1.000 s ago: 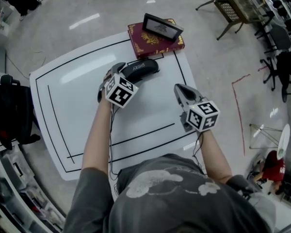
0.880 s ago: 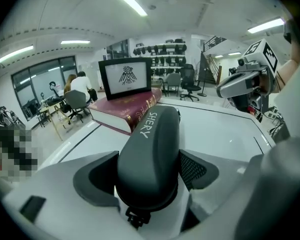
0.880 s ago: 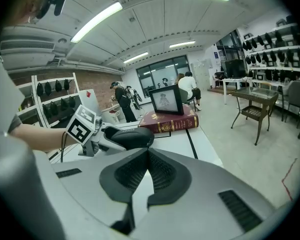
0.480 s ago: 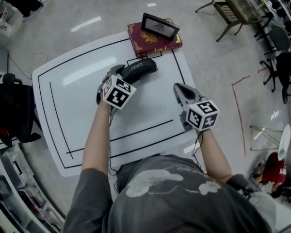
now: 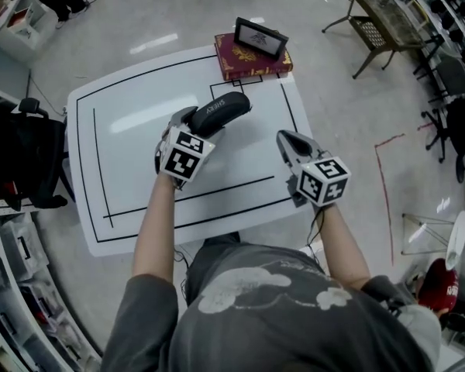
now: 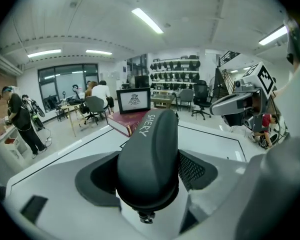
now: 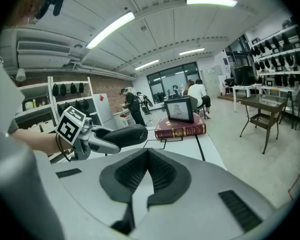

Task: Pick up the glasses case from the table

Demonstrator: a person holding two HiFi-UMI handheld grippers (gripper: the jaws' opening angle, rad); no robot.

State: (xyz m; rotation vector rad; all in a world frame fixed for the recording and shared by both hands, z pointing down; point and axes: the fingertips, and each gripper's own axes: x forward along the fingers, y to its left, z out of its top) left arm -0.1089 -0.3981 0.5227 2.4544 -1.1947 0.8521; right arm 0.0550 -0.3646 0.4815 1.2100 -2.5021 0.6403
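Observation:
The dark grey glasses case [image 5: 223, 110] is off the white table [image 5: 132, 122], its far end sticking out past the jaws. My left gripper [image 5: 195, 122] is shut on its near end. In the left gripper view the case [image 6: 150, 154] fills the middle, pressed between both pads of the left gripper [image 6: 149, 180]. My right gripper [image 5: 286, 139] hovers over the table's right edge, shut and empty. The right gripper view shows its own right gripper [image 7: 146, 155] with pad tips touching, and the case [image 7: 121, 134] held to the left.
A dark red book [image 5: 253, 59] lies at the table's far edge with a small black picture frame [image 5: 260, 38] standing on it. Chairs and a side table [image 5: 387, 14] stand on the floor to the right. Shelving and a black chair [image 5: 23, 161] stand to the left.
My left gripper has closed on the glasses case and lifted it off the table. The right gripper has risen a little, still shut.

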